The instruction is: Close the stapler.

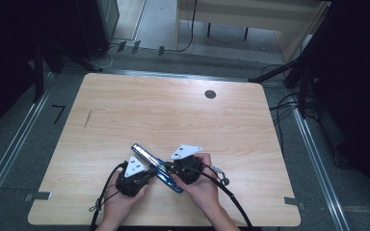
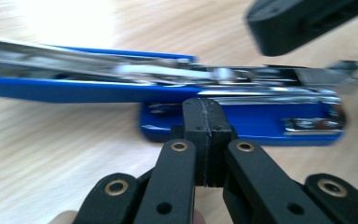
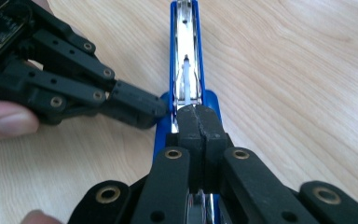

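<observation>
High view puts the opened blue stapler (image 1: pixel 156 166) near the table's (image 1: pixel 173 110) front edge, the left gripper (image 1: pixel 147 169) and right gripper (image 1: pixel 171 169) meeting over it, both with jaws fully closed and nothing between them. Pressing well probably means holding the base firm from the side while the other tip bears straight down on the metal magazine (image 3: pixel 186 70). Whether staples are loaded is hard to make out, and motion blurs the left gripper view.

table: light wood (image 1: pixel 173 110), frame centre
floor: grey (image 1: pixel 9 144), around the table
desk: pale (image 1: pixel 250 12), top right
edges: dark
</observation>
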